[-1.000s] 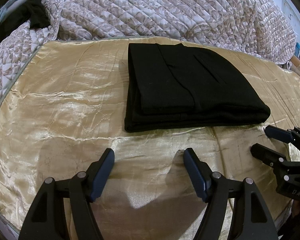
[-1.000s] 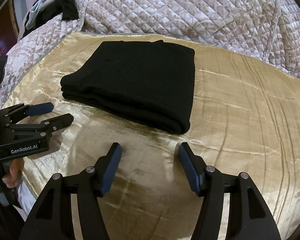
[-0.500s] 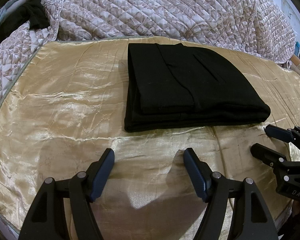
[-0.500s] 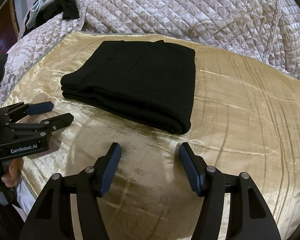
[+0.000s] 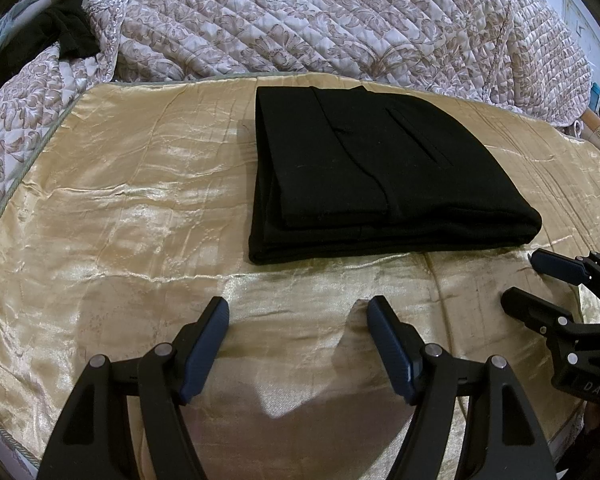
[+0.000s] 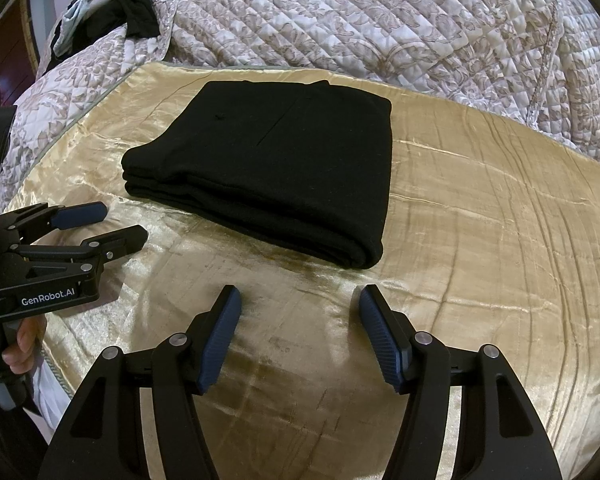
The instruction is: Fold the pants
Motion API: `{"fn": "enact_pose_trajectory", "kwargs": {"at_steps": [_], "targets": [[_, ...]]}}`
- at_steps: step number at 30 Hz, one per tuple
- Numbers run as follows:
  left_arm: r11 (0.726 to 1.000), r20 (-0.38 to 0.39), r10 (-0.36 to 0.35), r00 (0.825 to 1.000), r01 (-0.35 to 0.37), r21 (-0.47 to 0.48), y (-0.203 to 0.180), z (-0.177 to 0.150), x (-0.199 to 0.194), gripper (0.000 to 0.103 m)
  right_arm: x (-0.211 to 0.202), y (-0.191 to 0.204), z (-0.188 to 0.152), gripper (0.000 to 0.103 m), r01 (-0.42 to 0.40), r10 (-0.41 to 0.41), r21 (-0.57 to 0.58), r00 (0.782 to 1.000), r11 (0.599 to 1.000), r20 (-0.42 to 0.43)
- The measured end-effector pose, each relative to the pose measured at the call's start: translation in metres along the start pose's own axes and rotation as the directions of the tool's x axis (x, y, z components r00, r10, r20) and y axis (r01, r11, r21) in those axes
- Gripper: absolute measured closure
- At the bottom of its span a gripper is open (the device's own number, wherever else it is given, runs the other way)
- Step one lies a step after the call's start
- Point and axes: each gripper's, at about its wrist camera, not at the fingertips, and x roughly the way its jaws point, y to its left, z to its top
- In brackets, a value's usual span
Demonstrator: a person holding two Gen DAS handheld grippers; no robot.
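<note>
Black pants (image 5: pixel 376 176) lie folded into a compact rectangle of stacked layers on a gold satin sheet (image 5: pixel 132 200); they also show in the right wrist view (image 6: pixel 276 168). My left gripper (image 5: pixel 298 312) is open and empty, just short of the pants' near edge. It also shows at the left of the right wrist view (image 6: pixel 120 222). My right gripper (image 6: pixel 298 300) is open and empty, near the pants' near right corner. It also shows at the right edge of the left wrist view (image 5: pixel 532 276).
A quilted floral bedspread (image 5: pixel 340 20) is bunched along the far side of the sheet. Dark clothing (image 6: pixel 136 12) lies at the far left corner. The sheet's near edge with cord trim (image 6: pixel 56 364) drops off by the left hand.
</note>
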Motion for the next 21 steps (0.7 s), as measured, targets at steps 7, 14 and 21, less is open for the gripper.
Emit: {"fn": "enact_pose_trajectory", "kwargs": {"at_steps": [7,14,21], "targets": [[1.000,0.000,0.000,1.000,0.000,0.000,0.0006,-0.0008,0.0000,0.029,-0.0003,0.0004,-0.0002,0.040,0.001,-0.001,0.000,1.000,1.000,0.000],[1.000,-0.001,0.000,1.000,0.000,0.000,0.0006,-0.0008,0.0001,0.029,-0.0004,0.0009,-0.0002,0.039,0.002,-0.002,-0.001,1.000,1.000,0.001],[1.000,0.000,0.001,1.000,-0.001,0.001,0.0003,-0.0006,0.0000,0.029,-0.0001,0.0016,0.0006,0.038,0.004,-0.004,-0.007,1.000,1.000,0.005]]}}
